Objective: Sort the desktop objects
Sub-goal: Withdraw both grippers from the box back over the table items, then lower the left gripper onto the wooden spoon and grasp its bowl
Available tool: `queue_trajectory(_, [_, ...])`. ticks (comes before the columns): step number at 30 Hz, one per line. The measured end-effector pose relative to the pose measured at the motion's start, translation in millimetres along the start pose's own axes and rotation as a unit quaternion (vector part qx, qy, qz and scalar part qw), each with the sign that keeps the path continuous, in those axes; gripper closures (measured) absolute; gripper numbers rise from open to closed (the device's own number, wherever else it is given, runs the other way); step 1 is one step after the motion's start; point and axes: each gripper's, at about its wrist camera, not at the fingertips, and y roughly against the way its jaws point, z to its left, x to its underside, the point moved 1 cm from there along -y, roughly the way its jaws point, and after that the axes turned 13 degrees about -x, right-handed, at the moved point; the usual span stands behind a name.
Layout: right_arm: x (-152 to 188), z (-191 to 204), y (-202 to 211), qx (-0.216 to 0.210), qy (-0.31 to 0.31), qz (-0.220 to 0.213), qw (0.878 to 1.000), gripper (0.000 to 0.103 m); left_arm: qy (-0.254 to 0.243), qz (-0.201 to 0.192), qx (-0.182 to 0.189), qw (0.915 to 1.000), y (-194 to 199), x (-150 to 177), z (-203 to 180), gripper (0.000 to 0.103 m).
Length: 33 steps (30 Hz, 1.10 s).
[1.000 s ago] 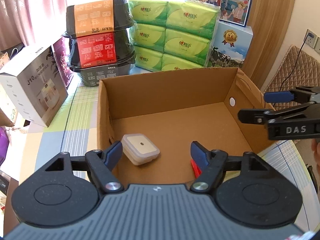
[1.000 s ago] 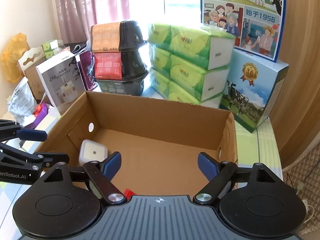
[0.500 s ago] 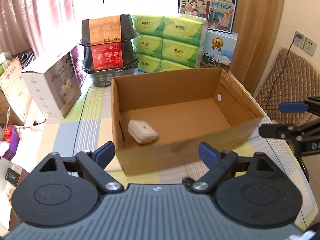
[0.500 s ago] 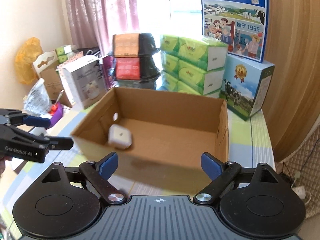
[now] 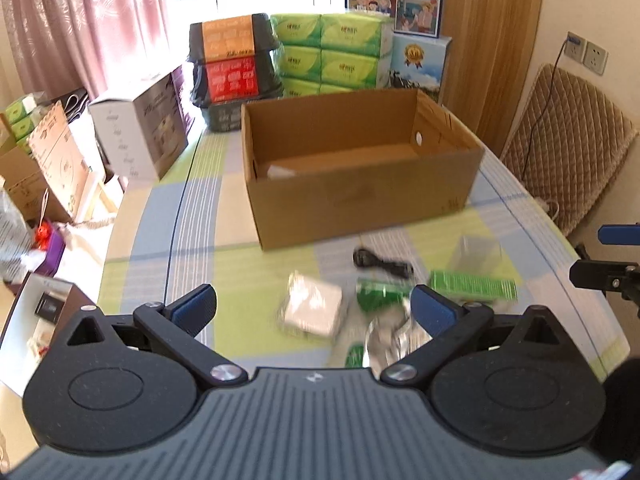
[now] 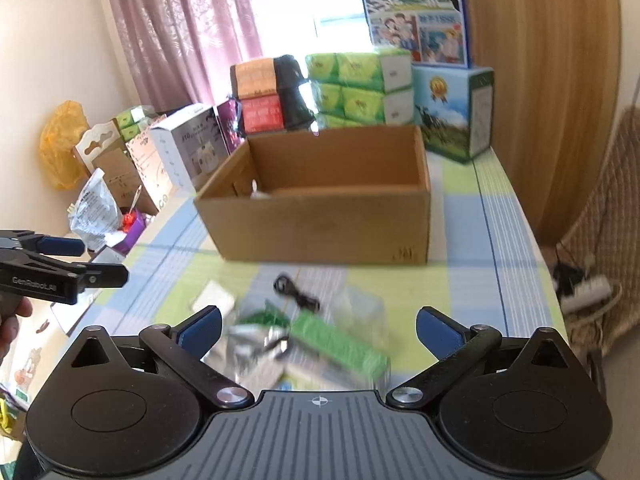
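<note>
Desktop objects mostly remain unsorted: a white packet (image 5: 312, 312), black cable (image 5: 380, 265) and green box (image 5: 472, 286) lie on the surface between and just beyond your wide, empty left fingers (image 5: 316, 306) and right fingers (image 6: 318, 326). Farther ahead, the cardboard box (image 5: 360, 196) shows only one pale item (image 5: 280, 172).

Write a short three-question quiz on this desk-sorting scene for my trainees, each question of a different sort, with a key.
1. True or false: the left gripper is shut on the black cable.
2. Where does the green box lie? A) inside the cardboard box B) on the table in front of it C) on the tissue packs
3. Fill in: the right gripper is ____ and holds nothing.

Key: 1 false; 2 B; 3 open.
</note>
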Motion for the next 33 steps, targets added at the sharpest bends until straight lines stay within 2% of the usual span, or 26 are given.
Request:
queue_trajectory(8, [52, 4, 18, 0.014, -0.009, 0.016, 1.0, 0.002, 0.002, 0.024, 0.013, 0.9996, 23, 64, -13, 0.001])
queue_trajectory(15, [86, 1, 22, 0.016, -0.028, 0.029, 0.999, 0.002, 0.001, 0.04, 0.021, 0.999, 30, 102, -31, 0.002])
queue_trajectory(26, [97, 1, 13, 0.012, -0.04, 0.038, 0.998, 0.002, -0.047, 0.068, 0.024, 0.9963, 13, 135, -54, 0.015])
queue_trajectory(28, [97, 1, 11, 0.011, -0.043, 0.039, 0.998, 0.002, -0.053, 0.073, 0.032, 0.9954, 9, 139, -58, 0.021])
queue_trajectory(33, [96, 3, 1, 0.008, -0.047, 0.044, 0.998, 0.002, -0.082, 0.075, 0.042, 0.9929, 1, 145, -71, 0.029])
